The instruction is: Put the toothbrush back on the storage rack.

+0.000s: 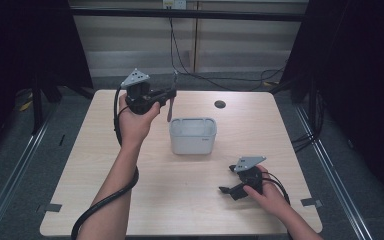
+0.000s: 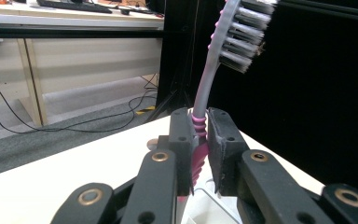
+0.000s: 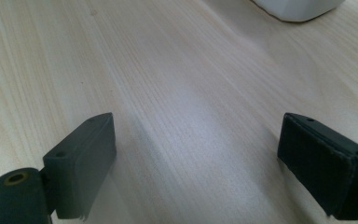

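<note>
Just beside the held toothbrush (image 1: 171,102) stands a white bin (image 1: 192,135).

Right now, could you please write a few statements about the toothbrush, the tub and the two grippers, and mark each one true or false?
1. The left gripper is shut on the toothbrush. True.
2. The toothbrush lies flat inside the white tub. False: it is held upright in the air beside the tub, bristles at the top.
3. The right gripper is open with nothing between its jaws. True.
4. The right gripper is raised high over the tub. False: it sits low over the wooden table, nearer the person than the tub.
5. The toothbrush handle is green. False: it is pink and grey.
</note>
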A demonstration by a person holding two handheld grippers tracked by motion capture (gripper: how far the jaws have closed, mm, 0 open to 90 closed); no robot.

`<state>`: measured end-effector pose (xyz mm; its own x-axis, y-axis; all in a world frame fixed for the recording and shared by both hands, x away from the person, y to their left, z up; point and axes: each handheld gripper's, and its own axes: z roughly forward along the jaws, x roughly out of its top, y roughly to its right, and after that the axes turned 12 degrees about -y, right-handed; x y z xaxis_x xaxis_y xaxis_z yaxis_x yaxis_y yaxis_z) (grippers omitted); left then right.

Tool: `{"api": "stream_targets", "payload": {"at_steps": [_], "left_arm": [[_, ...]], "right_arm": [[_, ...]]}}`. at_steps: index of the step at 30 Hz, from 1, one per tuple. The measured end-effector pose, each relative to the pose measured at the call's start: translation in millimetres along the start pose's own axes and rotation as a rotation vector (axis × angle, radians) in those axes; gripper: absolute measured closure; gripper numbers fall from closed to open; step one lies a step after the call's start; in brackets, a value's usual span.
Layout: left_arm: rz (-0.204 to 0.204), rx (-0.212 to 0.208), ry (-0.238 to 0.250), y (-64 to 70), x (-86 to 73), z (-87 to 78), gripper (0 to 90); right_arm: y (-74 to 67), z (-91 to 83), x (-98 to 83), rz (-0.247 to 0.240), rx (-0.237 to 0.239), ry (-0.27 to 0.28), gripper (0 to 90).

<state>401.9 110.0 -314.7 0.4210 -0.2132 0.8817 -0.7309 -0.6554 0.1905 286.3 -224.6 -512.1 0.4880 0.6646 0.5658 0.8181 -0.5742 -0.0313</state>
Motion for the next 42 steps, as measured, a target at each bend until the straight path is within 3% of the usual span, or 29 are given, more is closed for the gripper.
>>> {"api": "stream_targets", "payload": {"at_steps": [42], "left_arm": [[-0.027,-0.018,-0.019,2.5,-21.1,26.2,80.7]], "right_arm": [[-0.1,0.0,-0.1,0.001,0.000,0.000,10.8]]}}
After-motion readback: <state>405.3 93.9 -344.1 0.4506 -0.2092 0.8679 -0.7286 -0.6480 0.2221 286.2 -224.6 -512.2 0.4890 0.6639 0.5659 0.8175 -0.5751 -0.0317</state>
